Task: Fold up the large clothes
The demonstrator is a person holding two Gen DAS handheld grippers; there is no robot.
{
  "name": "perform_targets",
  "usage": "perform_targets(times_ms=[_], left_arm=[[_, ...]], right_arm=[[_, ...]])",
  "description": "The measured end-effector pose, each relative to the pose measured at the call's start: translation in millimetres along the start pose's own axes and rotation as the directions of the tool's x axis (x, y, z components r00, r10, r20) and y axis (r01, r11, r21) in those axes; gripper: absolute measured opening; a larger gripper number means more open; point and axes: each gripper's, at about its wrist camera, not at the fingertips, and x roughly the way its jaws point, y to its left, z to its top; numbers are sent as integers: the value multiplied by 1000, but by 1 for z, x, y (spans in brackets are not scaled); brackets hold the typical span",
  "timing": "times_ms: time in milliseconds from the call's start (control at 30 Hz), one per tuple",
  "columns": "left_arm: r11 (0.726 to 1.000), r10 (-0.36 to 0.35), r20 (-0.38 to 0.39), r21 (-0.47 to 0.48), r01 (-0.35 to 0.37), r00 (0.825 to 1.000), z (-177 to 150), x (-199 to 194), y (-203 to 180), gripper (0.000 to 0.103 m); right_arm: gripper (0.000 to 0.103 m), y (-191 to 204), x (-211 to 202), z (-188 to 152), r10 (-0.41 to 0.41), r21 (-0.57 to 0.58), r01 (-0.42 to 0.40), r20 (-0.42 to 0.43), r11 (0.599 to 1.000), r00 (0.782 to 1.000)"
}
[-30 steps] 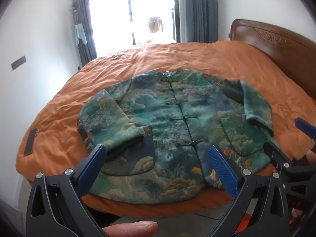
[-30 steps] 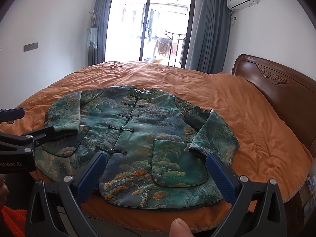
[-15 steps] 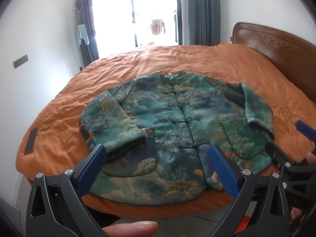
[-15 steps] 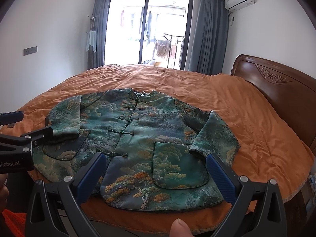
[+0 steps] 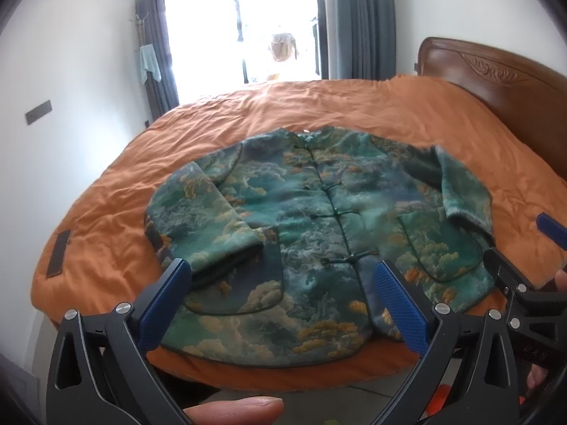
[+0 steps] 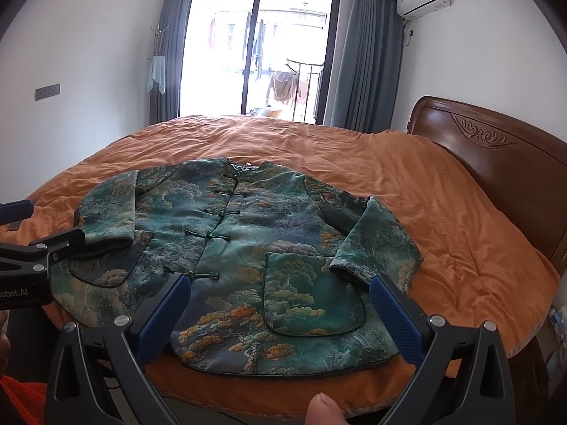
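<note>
Jacket (image 6: 248, 258), green brocade with knotted frog buttons, lay flat and face up on the orange bedspread (image 6: 443, 219) near the bed's near edge, both sleeves folded in over the front. Left gripper (image 5: 283, 290) and right gripper (image 6: 280, 304) hovered over the hem, fingers apart, holding nothing. Carved wooden headboard (image 6: 496, 163) at right.

Both wrist views look forward between spread tongs, near the bed's (image 5: 319, 113) foot, sharing the jacket (image 6: 248, 248).
</note>
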Motion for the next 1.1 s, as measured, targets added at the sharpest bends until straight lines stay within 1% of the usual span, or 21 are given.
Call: perform_targets(times_ms=[67,200,300,467,700,800,833,900,967,1033,1100], left_arm=[[1000,3,1,1,-3,1000,0,0,-1,103],[1000,6,8,5,-6,1000,0,-2,-2,103],[1000,12,-13,9,-12,1000,-1,1,-3,103],[999,31,-42,24,-30,999,-4,8,-7,103],[999,43,-74,20,-42,996,-6,16,-6,103],[999,32,-77,20,-30,997,-6,17,-6,103],[1000,17,-77,16,-16,997,-6,17,-6,103],[1000,11,-71,13,-10,997,-5,15,-5,103],[1000,17,-62,15,-16,998,-5,15,-5,103],[1000,10,-53,12,-9,999,-6,14,-5,103],[1000,2,-46,14,-1,999,-5,12,-6,103]], right_arm=[[103,-3,2,-1,-19,10,19,-9,1000,1000],[103,-14,7,-1,-20,65,22,-37,998,999],[103,-18,11,-2,-8,82,13,-63,997,998],[103,-19,18,-7,-34,75,43,-116,996,993],[103,-25,25,-9,-55,94,69,-147,993,988],[103,-25,31,-12,-61,96,80,-180,992,982],[103,-26,33,-13,-65,97,85,-195,992,979],[103,-27,40,-15,-71,94,95,-230,991,971],[103,-33,43,-18,-62,117,92,-238,989,969],[103,-38,43,-20,-32,131,65,-237,989,971],[103,-48,38,-19,-6,148,34,-185,988,983]])
